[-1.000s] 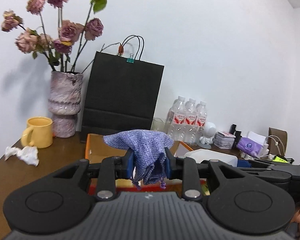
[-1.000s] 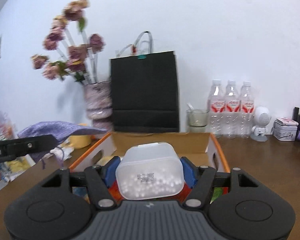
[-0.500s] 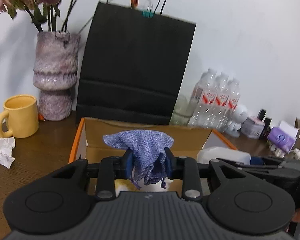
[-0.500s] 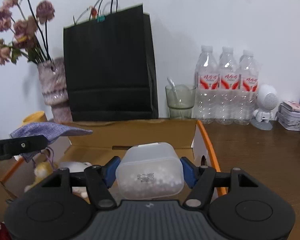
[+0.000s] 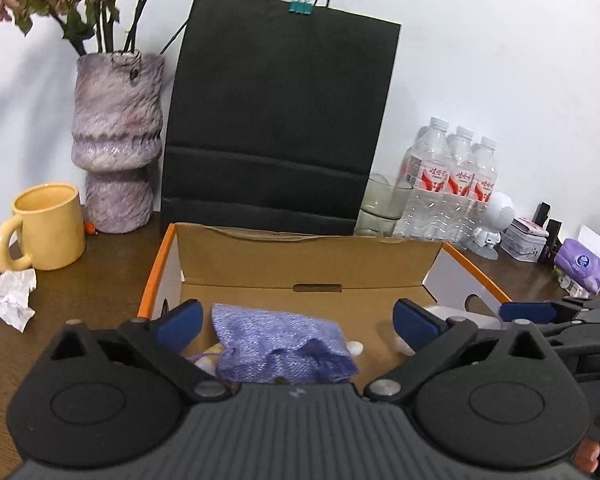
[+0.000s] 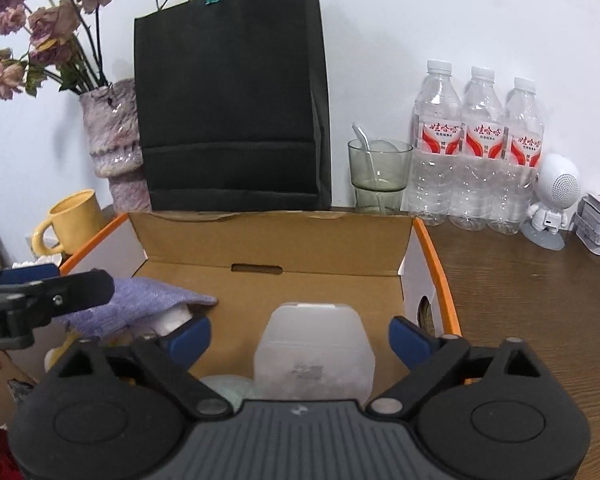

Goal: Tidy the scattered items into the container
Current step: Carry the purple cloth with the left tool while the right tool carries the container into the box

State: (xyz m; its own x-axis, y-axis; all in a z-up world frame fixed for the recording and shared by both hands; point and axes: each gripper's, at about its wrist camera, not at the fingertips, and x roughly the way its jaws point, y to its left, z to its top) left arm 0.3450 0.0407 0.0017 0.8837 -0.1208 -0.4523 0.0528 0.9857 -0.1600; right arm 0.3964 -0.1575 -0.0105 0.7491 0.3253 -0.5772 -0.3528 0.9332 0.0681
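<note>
Your cardboard box sits on a dark wooden table against a white wall, black paper bag behind. Both your left gripper and right gripper have just spread wide, touching neither the purple pouch nor the plastic container in the box.

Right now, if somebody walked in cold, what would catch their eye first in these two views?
Probably the tall black paper bag against the wall, behind the open orange-edged cardboard box. Inside the box lie a purple knitted pouch and a frosted plastic tub of white beads, each between wide-open jaws that have just been opening. Left of the bag stands a mottled purple vase of dried roses.
</note>
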